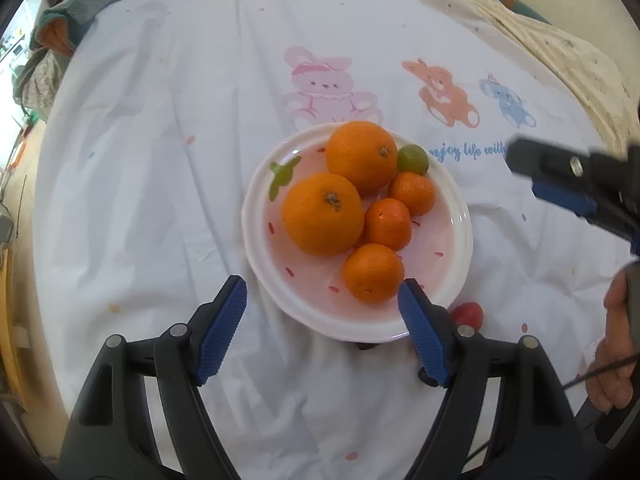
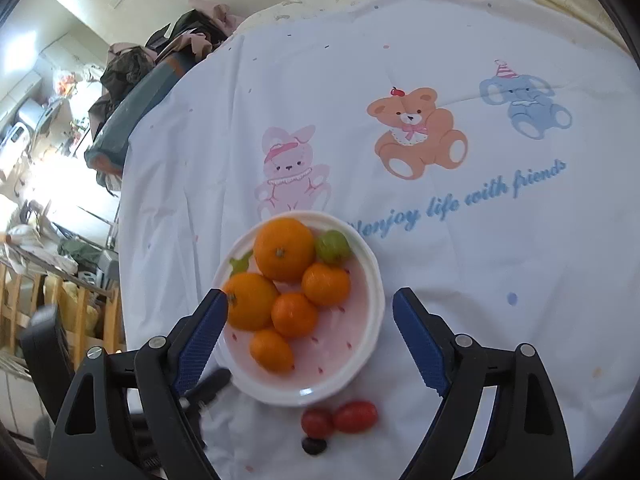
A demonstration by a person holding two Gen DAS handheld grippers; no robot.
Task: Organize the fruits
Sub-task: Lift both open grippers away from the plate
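Note:
A white and pink plate (image 1: 456, 216) (image 2: 360, 356) sits on the white cartoon-print cloth. It holds two big oranges (image 1: 323, 213) (image 2: 284, 249), three small mandarins (image 1: 374, 273) (image 2: 294, 314) and a green grape (image 1: 413, 158) (image 2: 333, 246). Two red cherry tomatoes (image 2: 340, 419) and a dark grape (image 2: 314, 445) lie on the cloth at the plate's near edge; one tomato (image 1: 467, 314) shows in the left wrist view. My left gripper (image 1: 322, 324) is open and empty, just short of the plate. My right gripper (image 2: 306, 338) is open and empty above the plate's near side; it also shows at the right of the left wrist view (image 1: 568, 188).
The cloth (image 1: 160, 160) (image 2: 480, 280) covers a bed. Piled clothes and a teal bag (image 2: 132, 112) lie at its far left edge. A wooden crib (image 2: 60, 312) and room clutter stand beyond that edge. A patterned blanket (image 1: 560, 48) runs along the far right.

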